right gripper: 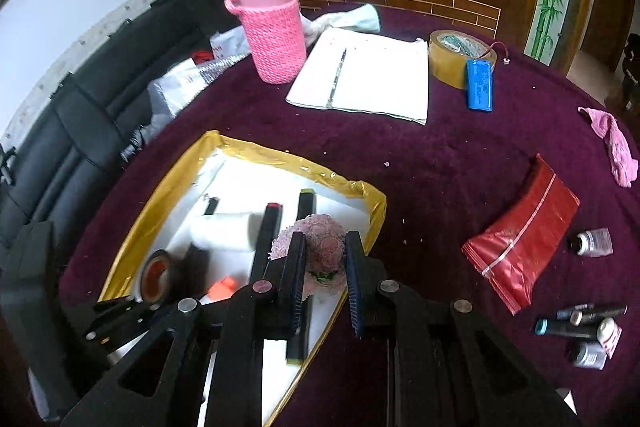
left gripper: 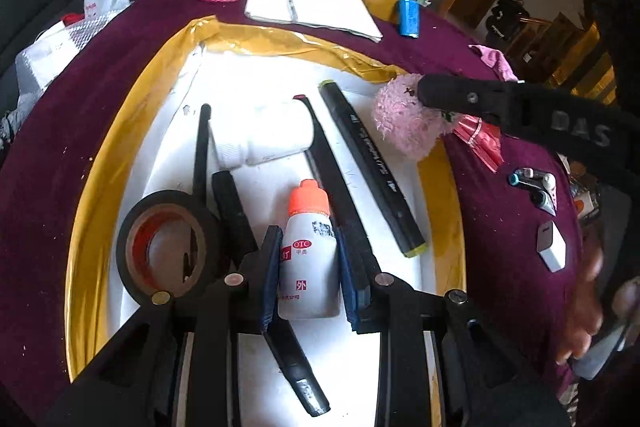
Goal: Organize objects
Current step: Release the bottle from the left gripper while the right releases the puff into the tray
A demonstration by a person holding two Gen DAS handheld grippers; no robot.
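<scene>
**op:** Both hands are full right now. My left gripper [left gripper: 308, 267] is clamped on a small white medicine bottle [left gripper: 309, 259] with an orange cap, low centre of the left wrist view, hanging over the white tray [left gripper: 400, 83] with the gold-foil rim. My right gripper [right gripper: 324, 267] is pinched tight on a fuzzy pink pom-pom thing [right gripper: 316, 247], lower middle of its own view, right over the tray's near corner. Any tips on how these handle?

**reply:** The bottle looks like hard, smooth plastic, probably light, so it could slip or swivel if you only catch the shoulder. You've got the pads across the body below the cap, and that's where I'd keep them. The fluffy one should be soft and weigh next to nothing, so it'll squash rather than break. Grab through its middle, because the fuzz alone might pull loose.

**op:** Where would you put them? The tray already has a roll of black tape [left gripper: 168, 247] at lower left, a long black marker [left gripper: 372, 167] lying diagonally right of centre, and a white roll [left gripper: 264, 139] above the middle.

**reply:** My guess is the bare white patch between the tape and the marker for the bottle. Lay it flat so it can't tip over. The pom-pom can go by the corner.
</scene>
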